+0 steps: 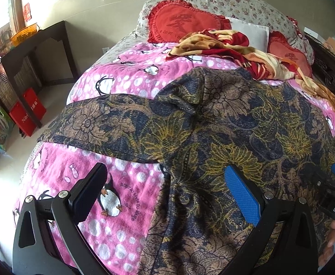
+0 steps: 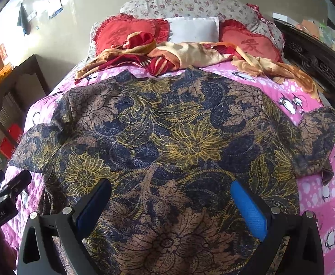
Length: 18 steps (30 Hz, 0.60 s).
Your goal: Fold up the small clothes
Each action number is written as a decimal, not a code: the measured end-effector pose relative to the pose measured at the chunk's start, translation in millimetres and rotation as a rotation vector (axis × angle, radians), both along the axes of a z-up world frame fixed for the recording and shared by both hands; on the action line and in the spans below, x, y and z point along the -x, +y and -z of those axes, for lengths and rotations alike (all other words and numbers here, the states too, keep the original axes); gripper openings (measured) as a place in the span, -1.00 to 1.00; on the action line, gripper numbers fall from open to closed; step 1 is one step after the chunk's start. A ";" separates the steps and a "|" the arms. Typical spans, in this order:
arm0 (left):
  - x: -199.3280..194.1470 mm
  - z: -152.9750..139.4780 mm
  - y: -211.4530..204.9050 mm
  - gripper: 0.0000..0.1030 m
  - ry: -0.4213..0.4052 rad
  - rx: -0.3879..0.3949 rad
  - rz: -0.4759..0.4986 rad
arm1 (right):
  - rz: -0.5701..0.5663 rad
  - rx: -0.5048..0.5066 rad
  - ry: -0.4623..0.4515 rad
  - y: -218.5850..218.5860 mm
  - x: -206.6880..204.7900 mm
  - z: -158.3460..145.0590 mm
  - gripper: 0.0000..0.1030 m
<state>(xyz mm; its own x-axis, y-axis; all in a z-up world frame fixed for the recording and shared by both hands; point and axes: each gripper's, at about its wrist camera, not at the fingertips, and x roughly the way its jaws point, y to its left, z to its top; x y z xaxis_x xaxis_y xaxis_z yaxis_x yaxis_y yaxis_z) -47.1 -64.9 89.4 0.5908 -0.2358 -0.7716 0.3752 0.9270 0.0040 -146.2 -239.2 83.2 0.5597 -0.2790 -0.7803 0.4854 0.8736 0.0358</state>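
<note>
Fabric fills the left wrist view: a floral-print shirt (image 1: pixel 224 123) lies spread flat on the pink penguin blanket (image 1: pixel 126 206) covering the bed. The left tongs (image 1: pixel 165 194) stand wide apart, holding nothing, straddling the shirt's left side edge; the black finger sits over bare blanket, the blue one over cloth. The left sleeve (image 1: pixel 94 121) stretches away to the left, ahead of the black finger. The right tongs' tip shows at the frame's right margin.

In the right wrist view the shirt (image 2: pixel 174 137) runs straight ahead, hem nearest, collar far toward the red heart cushions (image 2: pixel 126 32) and crumpled orange-red blanket (image 2: pixel 190 57). The right tongs (image 2: pixel 171 206) are likewise spread and empty, hovering over the hem's middle; the right sleeve (image 2: pixel 316 137) lies ahead and to the right. Judging from this, each sleeve is nearest its own-side tongs, so folding inward across the shirt's long axis looks the likely start.
</note>
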 end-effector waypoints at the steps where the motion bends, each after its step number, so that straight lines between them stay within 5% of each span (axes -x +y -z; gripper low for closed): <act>1: -1.4 0.2 0.6 0.99 0.004 0.001 0.000 | -0.003 0.005 0.000 1.3 -0.9 -0.1 1.00; 10: -29.6 3.4 35.8 0.99 0.058 0.040 -0.042 | -0.024 -0.006 0.012 7.3 -9.4 4.0 1.00; 14: -60.8 6.0 85.8 0.99 0.124 0.126 -0.126 | -0.044 -0.004 0.013 12.3 -13.3 4.7 1.00; 18: -95.2 11.8 138.8 0.68 0.156 0.168 -0.250 | -0.062 -0.014 0.016 17.9 -17.2 7.0 1.00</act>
<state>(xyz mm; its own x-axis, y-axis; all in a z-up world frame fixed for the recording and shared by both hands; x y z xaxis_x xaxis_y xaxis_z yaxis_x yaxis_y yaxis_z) 48.1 73.8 77.5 0.5239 -0.2302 -0.8201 0.1200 0.9731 -0.1966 -129.0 -221.3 76.3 0.5631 -0.2328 -0.7929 0.4309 0.9015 0.0413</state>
